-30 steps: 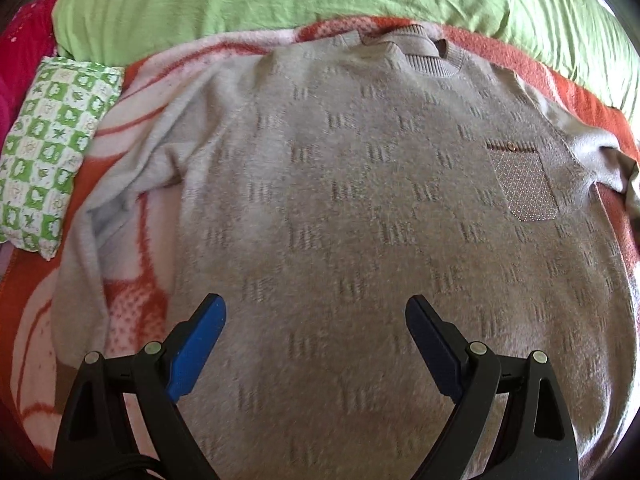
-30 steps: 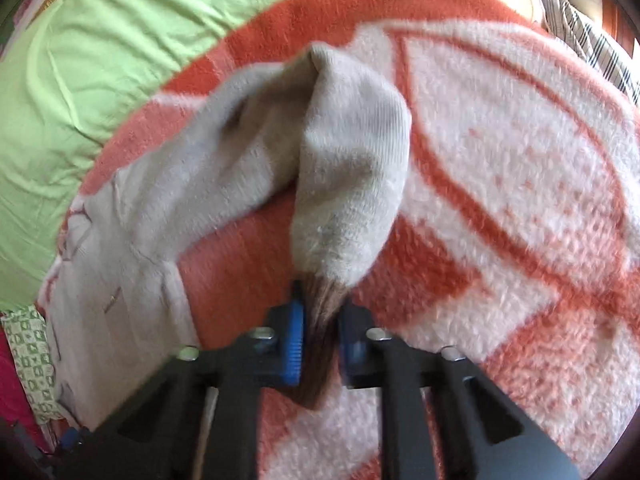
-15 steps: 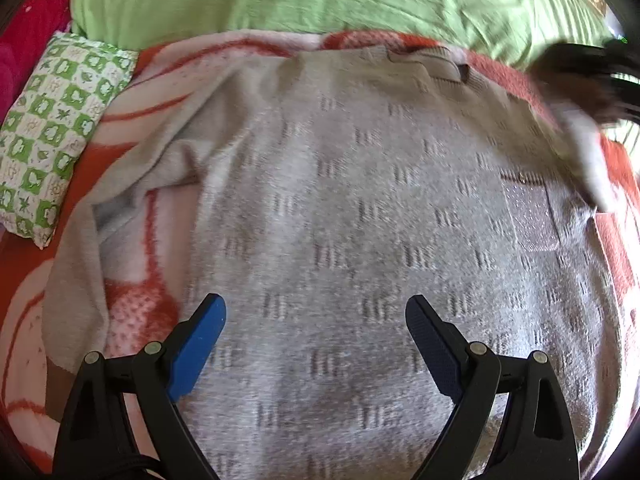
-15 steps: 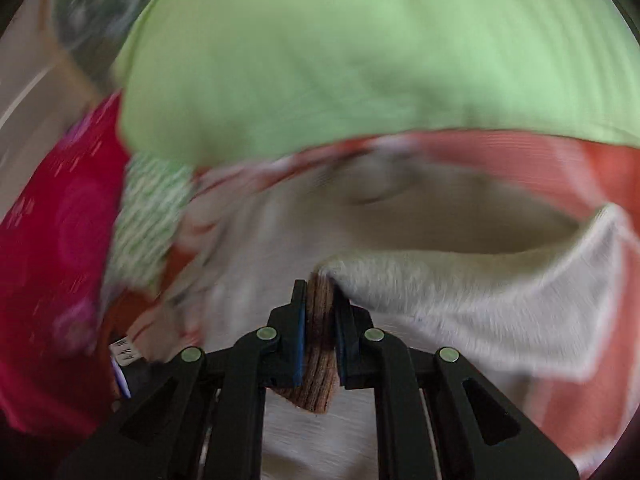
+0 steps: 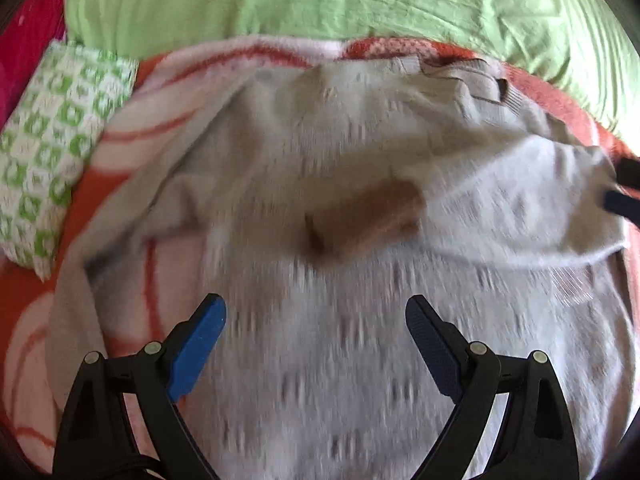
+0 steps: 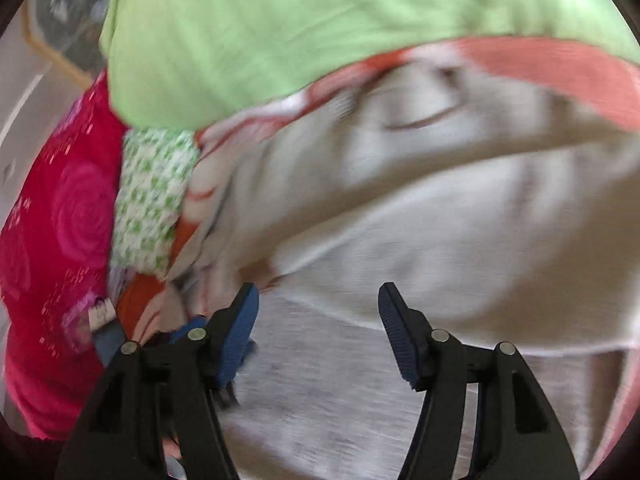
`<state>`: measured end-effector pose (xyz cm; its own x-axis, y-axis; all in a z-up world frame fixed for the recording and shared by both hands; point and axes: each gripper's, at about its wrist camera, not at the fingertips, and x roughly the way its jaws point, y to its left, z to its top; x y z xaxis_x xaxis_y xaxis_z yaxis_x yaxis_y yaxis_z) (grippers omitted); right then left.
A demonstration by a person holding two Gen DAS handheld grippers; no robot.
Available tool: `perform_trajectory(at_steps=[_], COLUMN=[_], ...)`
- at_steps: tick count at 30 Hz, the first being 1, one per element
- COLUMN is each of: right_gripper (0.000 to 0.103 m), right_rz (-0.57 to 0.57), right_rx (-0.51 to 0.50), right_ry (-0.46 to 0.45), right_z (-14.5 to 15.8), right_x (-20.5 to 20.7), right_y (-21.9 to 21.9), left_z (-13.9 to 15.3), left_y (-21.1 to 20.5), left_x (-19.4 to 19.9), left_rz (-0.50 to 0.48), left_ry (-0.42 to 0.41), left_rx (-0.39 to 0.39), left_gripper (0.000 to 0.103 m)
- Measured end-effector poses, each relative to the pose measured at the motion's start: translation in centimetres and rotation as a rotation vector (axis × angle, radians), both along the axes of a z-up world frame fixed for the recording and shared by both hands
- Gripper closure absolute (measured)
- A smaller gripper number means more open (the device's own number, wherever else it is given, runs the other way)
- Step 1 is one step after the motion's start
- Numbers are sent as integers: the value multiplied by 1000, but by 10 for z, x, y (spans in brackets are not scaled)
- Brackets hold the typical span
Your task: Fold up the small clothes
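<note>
Across the orange-and-white blanket (image 5: 132, 152) on the bed lies the grey sweater (image 5: 320, 340) — one sleeve (image 5: 500, 208) folded over its chest, brown cuff (image 5: 360, 220) resting near the middle. Both claws hang spread and empty above it: the left claw (image 5: 316, 344) over the hem, the right claw (image 6: 318, 328) beside the folded sleeve.

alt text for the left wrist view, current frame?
A grey knit sweater lies on an orange-and-white blanket, one sleeve folded across its chest so the brown cuff sits near the middle. The open left gripper hovers above the lower sweater; a green-checked pillow lies left, a green sheet behind. Motion blurred.
</note>
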<state>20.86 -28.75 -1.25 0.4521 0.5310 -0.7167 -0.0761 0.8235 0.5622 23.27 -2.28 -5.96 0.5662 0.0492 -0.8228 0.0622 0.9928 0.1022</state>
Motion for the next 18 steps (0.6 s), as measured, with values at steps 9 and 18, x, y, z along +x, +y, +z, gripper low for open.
perform_trajectory(at_steps=[9, 18], right_gripper=[40, 40], right_rz=[-269, -409], right_rx=[-65, -129], right_ry=[20, 12], right_z=[-17, -19], right_x=[-48, -52], right_y=[-93, -144], left_z=[-9, 29], left_y=[-35, 29], left_x=[63, 77], left_rz=[-150, -121], left_ry=[-32, 151], left_rx=[226, -253], left_gripper=[80, 99])
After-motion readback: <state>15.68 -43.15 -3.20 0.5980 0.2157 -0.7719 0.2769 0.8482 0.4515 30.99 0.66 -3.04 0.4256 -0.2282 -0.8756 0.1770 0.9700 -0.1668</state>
